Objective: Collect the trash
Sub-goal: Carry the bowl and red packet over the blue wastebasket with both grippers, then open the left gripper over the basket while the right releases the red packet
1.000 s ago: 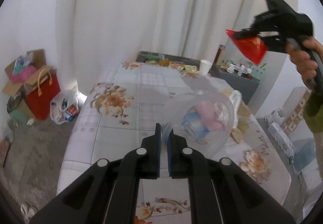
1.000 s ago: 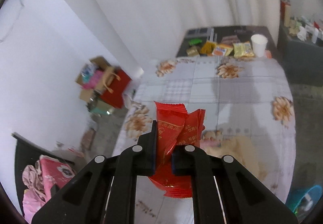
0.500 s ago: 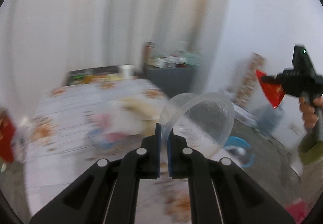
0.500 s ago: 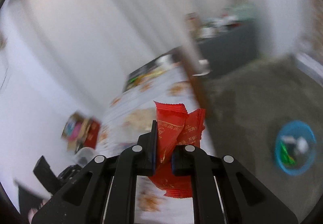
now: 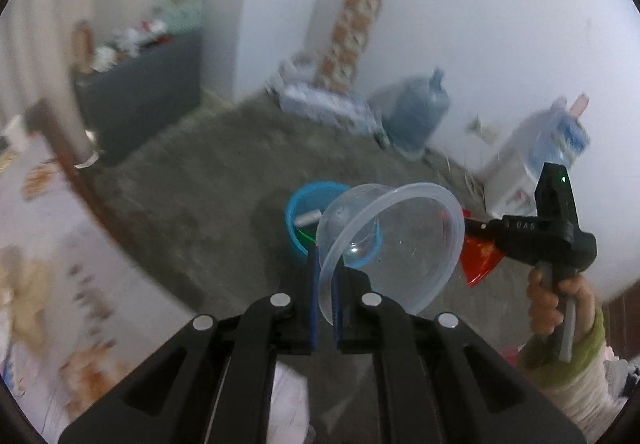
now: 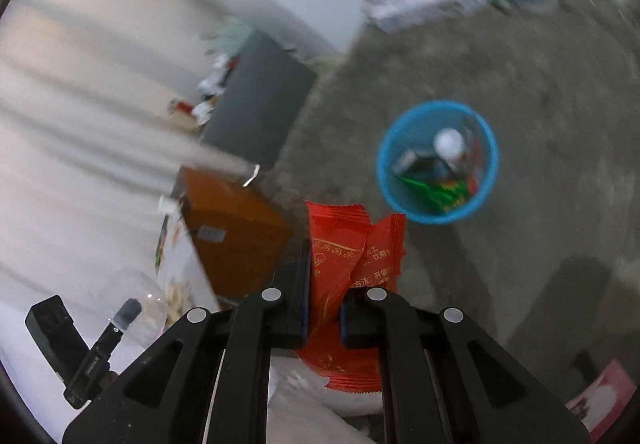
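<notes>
Right wrist: wrapper (image 6: 340, 264) between tongs (image 6: 324, 308).

water jug (image 5: 418, 116) | dark cabinet (image 6: 256, 112) | patterned box (image 5: 352, 32)

Clear bowl (image 5: 394, 244), red wrappers (image 6: 346, 256), held.

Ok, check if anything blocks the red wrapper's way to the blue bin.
Nothing visible does. The right tongs are shut on the red wrapper, and only bare floor lies between it and the blue bin, whose top is open with trash already inside.
</notes>
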A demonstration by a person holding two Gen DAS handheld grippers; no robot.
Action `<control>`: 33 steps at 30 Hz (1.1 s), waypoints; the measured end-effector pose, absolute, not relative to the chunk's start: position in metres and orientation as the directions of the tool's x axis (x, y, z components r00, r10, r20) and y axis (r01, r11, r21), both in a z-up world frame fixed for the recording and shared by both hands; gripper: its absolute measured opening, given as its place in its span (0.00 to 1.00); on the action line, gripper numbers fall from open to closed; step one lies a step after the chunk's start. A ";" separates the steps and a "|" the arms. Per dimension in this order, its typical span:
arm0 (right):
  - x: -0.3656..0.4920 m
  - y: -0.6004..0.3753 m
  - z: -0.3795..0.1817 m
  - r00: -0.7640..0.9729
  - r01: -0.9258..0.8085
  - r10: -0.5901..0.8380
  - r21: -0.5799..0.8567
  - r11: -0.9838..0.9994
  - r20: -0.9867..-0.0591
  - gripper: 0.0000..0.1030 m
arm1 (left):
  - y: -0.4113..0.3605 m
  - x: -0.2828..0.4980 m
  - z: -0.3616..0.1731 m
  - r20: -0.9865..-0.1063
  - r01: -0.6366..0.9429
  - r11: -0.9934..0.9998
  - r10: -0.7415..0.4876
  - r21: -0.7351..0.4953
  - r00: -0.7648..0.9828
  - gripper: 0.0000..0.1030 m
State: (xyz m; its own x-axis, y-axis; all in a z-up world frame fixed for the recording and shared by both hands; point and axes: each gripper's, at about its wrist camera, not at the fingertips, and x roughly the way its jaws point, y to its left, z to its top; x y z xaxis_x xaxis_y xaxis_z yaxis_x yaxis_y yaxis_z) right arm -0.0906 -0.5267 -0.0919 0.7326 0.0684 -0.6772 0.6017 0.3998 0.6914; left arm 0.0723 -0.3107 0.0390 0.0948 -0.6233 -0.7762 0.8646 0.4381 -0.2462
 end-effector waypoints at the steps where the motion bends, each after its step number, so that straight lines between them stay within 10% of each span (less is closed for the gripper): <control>1: -0.089 -0.533 -0.100 0.730 0.609 0.073 0.695 0.382 -0.679 0.09 | -0.327 0.075 0.028 -0.795 0.861 0.436 -0.603 -0.261 0.064 0.05; 19: -0.011 -0.637 -0.266 0.582 0.787 0.088 0.587 0.189 -0.809 0.22 | -0.550 0.146 -0.206 -0.953 0.729 0.620 -0.258 -0.289 -0.158 0.05; 23: 0.001 -0.653 -0.289 0.553 0.814 0.056 0.553 0.179 -0.831 0.55 | -0.567 0.150 -0.227 -0.959 0.733 0.628 -0.257 -0.262 -0.123 0.45; 33: -0.010 -0.653 -0.301 0.532 0.835 0.031 0.530 0.145 -0.846 0.55 | -0.549 0.166 -0.234 -0.942 0.669 0.674 -0.306 -0.314 -0.135 0.45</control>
